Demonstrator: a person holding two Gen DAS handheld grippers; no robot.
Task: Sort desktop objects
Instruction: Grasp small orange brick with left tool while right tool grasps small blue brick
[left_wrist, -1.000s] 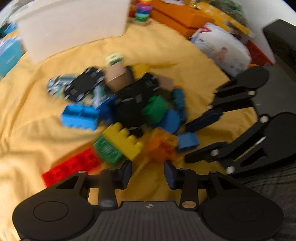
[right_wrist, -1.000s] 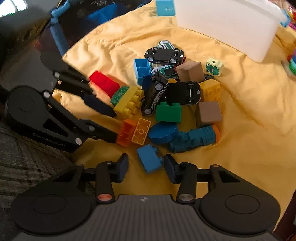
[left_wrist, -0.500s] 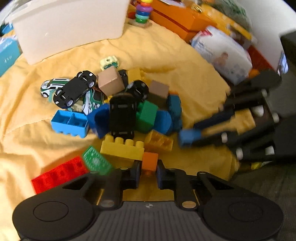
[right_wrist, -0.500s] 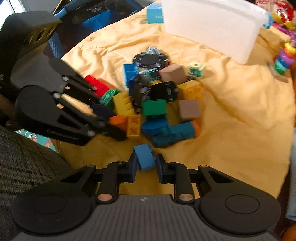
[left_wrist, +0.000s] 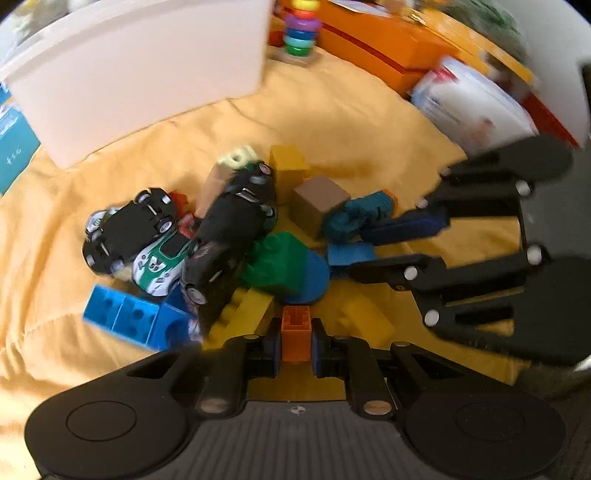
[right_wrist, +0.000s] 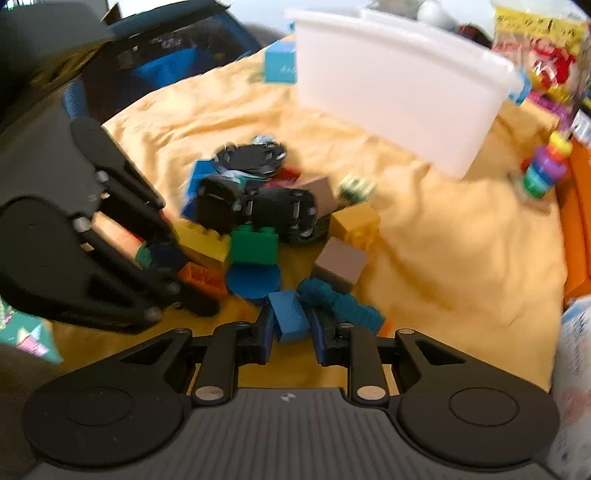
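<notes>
A: Looking at the left wrist view, what does the left gripper hold?

B: Its jaws are closed on an orange brick at the bottom centre of the frame. Both pads press on its sides.

A: And the right gripper?

B: In the right wrist view it is closed on a blue brick, also at the bottom centre. The brick sits a little tilted between the pads.

A: Where is the rest of the toys?

B: They lie in a pile on the yellow cloth, in the middle of both frames. In the left wrist view I see a black car on top, a white and green car to the left of it, a green brick and a blue disc just above the orange brick, and a brown cube to the upper right.

A: Is there a container?

B: Yes, a white bin stands on the cloth in the upper left of the left wrist view. In the right wrist view it is in the upper right. It is well apart from the pile.

A: Anything beside it?

B: A ring stacker stands just right of the bin, at the top of the frame.
</notes>
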